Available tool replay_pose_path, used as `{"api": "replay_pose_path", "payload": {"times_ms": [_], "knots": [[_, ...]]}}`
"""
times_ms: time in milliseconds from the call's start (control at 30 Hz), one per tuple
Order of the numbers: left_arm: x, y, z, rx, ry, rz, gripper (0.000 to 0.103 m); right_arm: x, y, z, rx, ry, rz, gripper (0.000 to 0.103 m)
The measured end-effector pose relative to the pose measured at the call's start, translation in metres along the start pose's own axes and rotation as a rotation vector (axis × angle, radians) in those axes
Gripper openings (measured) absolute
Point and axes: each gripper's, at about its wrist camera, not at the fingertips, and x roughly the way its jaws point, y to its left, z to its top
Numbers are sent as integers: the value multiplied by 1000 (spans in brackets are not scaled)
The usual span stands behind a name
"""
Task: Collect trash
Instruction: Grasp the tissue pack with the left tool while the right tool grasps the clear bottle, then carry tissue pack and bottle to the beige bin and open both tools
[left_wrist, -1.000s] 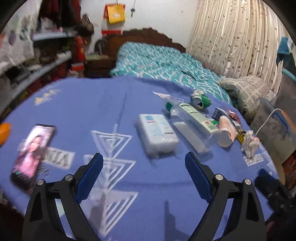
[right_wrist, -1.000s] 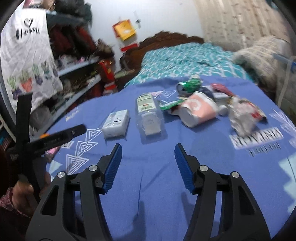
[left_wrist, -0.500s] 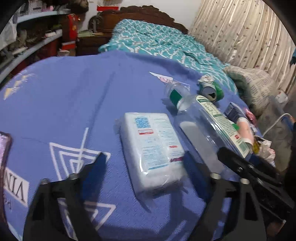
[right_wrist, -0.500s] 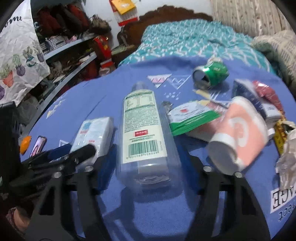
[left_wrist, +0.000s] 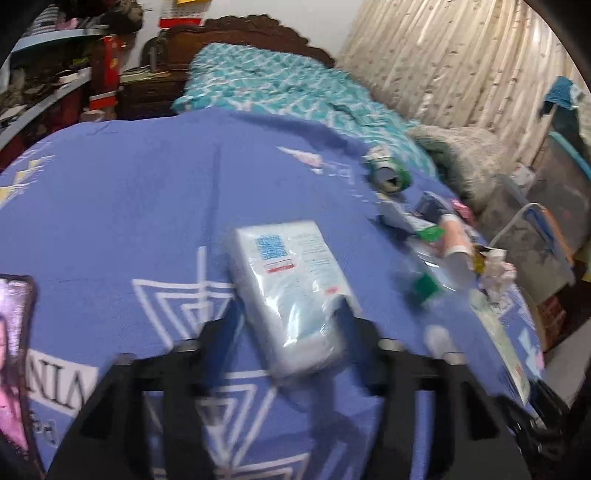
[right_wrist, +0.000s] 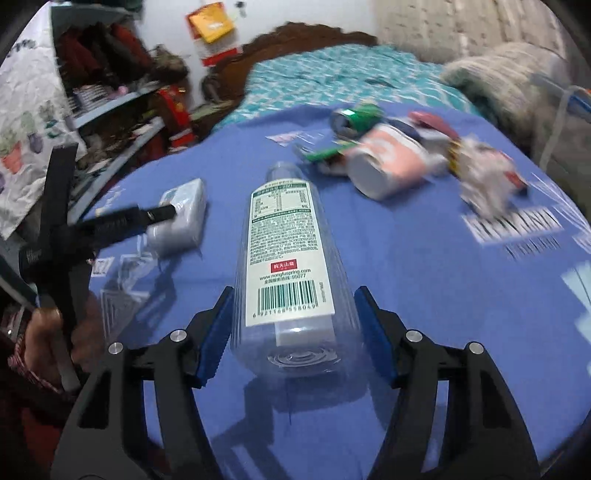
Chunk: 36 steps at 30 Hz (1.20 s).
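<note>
Right wrist view: the right gripper (right_wrist: 293, 328) is sitting low over a blue patterned cloth (right_wrist: 443, 295), its blue-padded fingers (right_wrist: 216, 325) closing in on either side of a clear plastic bottle (right_wrist: 286, 273); the left pad is touching the bottle wall, while the right pad is lying just beside it, so a firm grip cannot be told. The bottle is lying on its side with its base toward the camera and its white barcode label facing up. Beyond it, a pink paper cup (right_wrist: 391, 164), a green can (right_wrist: 356, 116) and crumpled wrappers (right_wrist: 484, 177) are lying together near the cloth's far edge. In the left wrist view, blurred, the left gripper (left_wrist: 291, 328) is pressing its fingers against both sides of a white tissue pack (left_wrist: 291, 288), apparently clamping its near end. A phone (left_wrist: 13, 354) is lying at the far left
</note>
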Motion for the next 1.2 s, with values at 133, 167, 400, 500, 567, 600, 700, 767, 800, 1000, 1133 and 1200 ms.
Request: {"api": "replay_pose_path", "payload": {"times_ms": [133,167,400,500,567,600,700,767,800,1000,1133,1200], "knots": [[6,-7,9,10,-1,-2,92,-4,8,0,-15,-39,-61,90],[10,-12,10,26,8,10,92,-2,12,1,-34,-37,-73,91],[30,-17,9,20,57,6,65,20,12,2,-87,30,-81,63],[19,-14,5,4,26,-16,62,-3,6,-9,-86,-7,-38,62],[6,-21,-2,-16,12,-64,61,-28,-1,-20,-90,-72,-41,62],[1,-29,-5,-6,7,-75,61,-39,-5,-22,-86,-104,-51,62],[-17,-84,-14,121,-19,-142,62,-71,-36,-31,-36,-213,-101,62],[-22,-130,-17,219,-15,-219,62,-90,-78,-35,72,-278,-135,62],[-22,-160,-18,278,2,-275,63,-99,-99,-37,132,-302,-147,62],[22,-344,-16,585,190,-546,64,-150,-267,-57,597,-406,-200,62],[81,-474,-28,759,333,-619,64,-154,-360,-72,848,-389,-171,63],[116,-527,-37,810,417,-622,64,-150,-389,-76,918,-384,-164,63]]}}
